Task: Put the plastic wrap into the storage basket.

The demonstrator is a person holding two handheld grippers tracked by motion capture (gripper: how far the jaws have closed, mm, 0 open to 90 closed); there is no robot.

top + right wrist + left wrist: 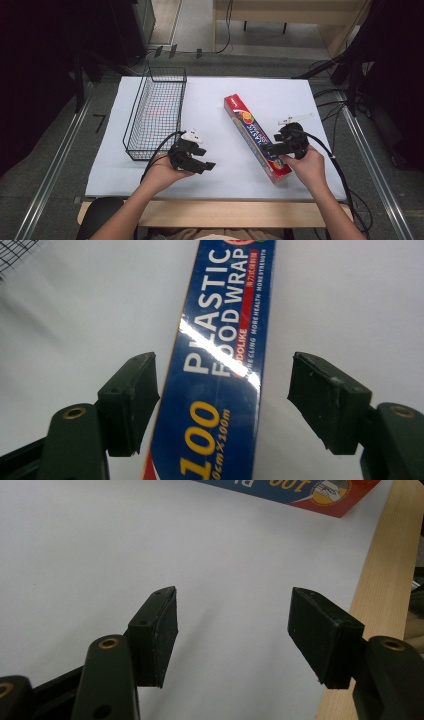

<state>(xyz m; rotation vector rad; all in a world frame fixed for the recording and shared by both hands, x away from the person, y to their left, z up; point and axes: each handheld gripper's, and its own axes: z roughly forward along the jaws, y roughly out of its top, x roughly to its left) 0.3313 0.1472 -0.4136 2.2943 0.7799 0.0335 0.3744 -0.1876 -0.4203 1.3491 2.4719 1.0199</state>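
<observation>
A long blue and red box of plastic food wrap (255, 137) lies slantwise on the white sheet (210, 100), right of the middle. My right gripper (272, 148) hangs low over the box's near part. In the right gripper view its jaws stand on either side of the box (225, 365), with a clear gap on the right side, so the right gripper (225, 400) is open. My left gripper (207, 166) rests near the sheet's front, left of the box, and points right. In the left gripper view it (232, 630) is open with bare sheet between the jaws, and the box's end (300, 490) shows at the top.
A black wire basket (131, 120) stands at the left of the sheet, beyond my left hand; a corner of it (15, 250) appears in the right gripper view. The wooden table edge (385, 580) runs along the sheet's front. Cables trail off to the right.
</observation>
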